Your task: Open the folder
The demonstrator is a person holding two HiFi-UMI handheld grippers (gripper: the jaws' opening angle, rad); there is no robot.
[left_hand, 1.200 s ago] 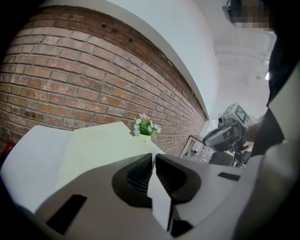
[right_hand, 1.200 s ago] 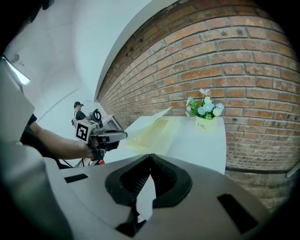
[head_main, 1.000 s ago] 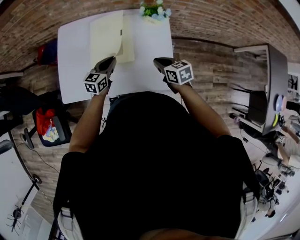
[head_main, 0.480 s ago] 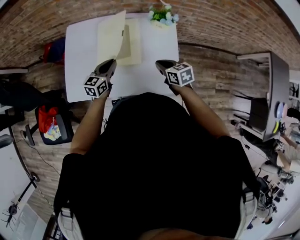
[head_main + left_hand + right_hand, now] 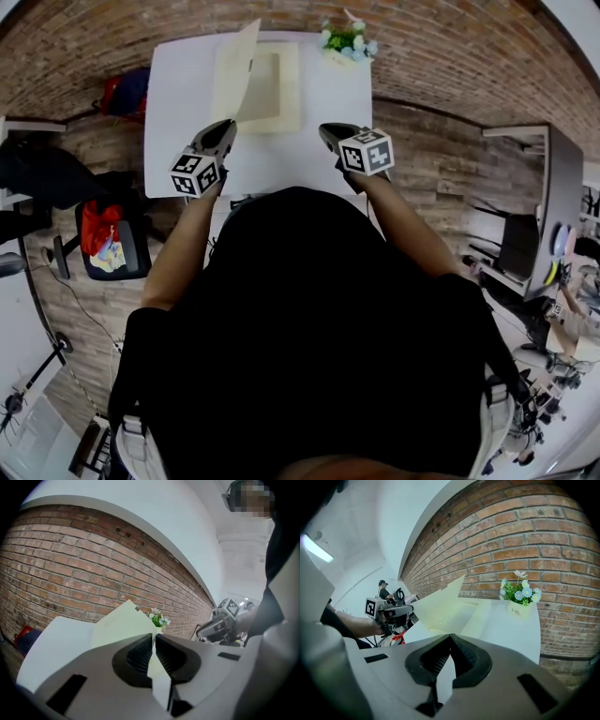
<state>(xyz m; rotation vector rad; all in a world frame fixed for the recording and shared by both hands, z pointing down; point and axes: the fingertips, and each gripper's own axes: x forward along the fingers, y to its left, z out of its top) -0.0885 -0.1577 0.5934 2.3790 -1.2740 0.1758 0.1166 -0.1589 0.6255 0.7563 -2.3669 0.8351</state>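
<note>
A cream folder (image 5: pixel 274 89) lies at the far side of the white table (image 5: pixel 183 122). Its front cover (image 5: pixel 240 73) stands nearly upright along the left side, so the inside shows. My left gripper (image 5: pixel 228 125) is shut on the cover's near corner; in the left gripper view the cover (image 5: pixel 121 623) rises just past the pinched jaws of the left gripper (image 5: pixel 153 637). My right gripper (image 5: pixel 326 129) hovers over the table to the right of the folder, shut with nothing in it. The right gripper view shows the folder (image 5: pixel 445 609) ahead of the right gripper (image 5: pixel 450 638).
A small pot of flowers (image 5: pixel 347 42) stands at the table's far right corner, beside the folder. A red bag (image 5: pixel 127 94) lies on the floor left of the table, and a chair with red items (image 5: pixel 101 248) is nearer. A desk (image 5: pixel 530 211) stands far right.
The cover has swung up from a slant to nearly upright, baring more of the folder's inside. My left gripper moved with it; the right gripper shifted slightly.
</note>
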